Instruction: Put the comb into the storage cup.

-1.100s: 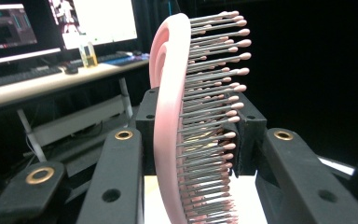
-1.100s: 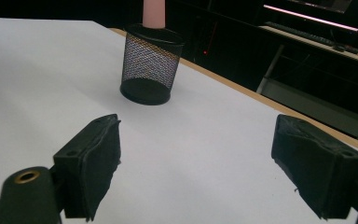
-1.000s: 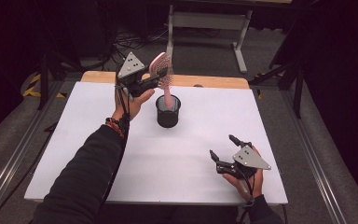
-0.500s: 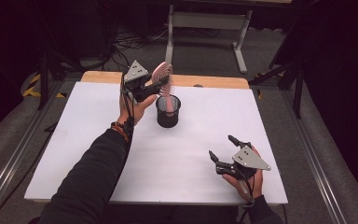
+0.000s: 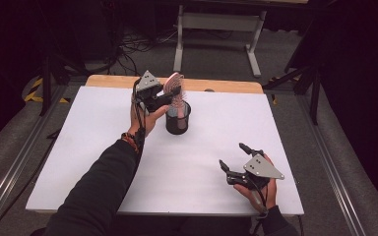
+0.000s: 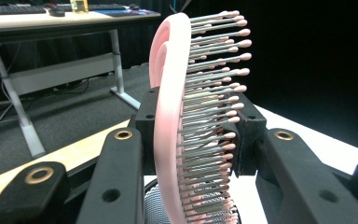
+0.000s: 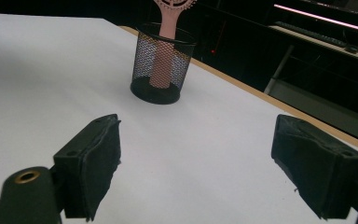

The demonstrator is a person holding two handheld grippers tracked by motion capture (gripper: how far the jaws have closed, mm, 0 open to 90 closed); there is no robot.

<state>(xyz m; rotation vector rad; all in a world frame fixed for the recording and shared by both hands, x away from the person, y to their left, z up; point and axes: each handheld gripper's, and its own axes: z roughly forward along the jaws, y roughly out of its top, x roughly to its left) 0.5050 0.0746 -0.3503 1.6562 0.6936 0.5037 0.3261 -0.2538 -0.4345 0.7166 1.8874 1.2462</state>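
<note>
A: Where's the hairbrush (image 5: 175, 87) right now?

B: Clamped in the left gripper (image 5: 163, 98), over the far middle of the table (image 5: 78, 147). Jaws are closed on the brush head, one pad on the pink back, the other against the bristles (image 6: 214, 74). Handle end is down inside the black mesh cup (image 5: 177, 118).

A: Axis?

B: Close to upright, head on top, handle pointing down into the cup. From the high view it leans slightly. The right gripper view shows the pink handle (image 7: 162, 56) standing inside the mesh, and its lower end looks to be at or near the cup floor. Can't tell whether it actually touches.

A: Which way do the bristles face?

B: Sideways, toward one jaw of the left gripper. So the grip runs across the flat of the head, not along the brush.

A: And the right one?

B: The right gripper (image 5: 236, 160) sits at the near right edge of the table, jaws spread wide, nothing between them. It's well apart from the cup, pointing roughly toward it.

A: So the left hand is the one on it.

B: Yes. The cup is directly under the left gripper, so my guess at what's left is a straight drop along the brush's own axis, then release. Risk, as I judge it: the head is heavy and stands well above the rim, so it could tip the cup or lean over on release.
</note>
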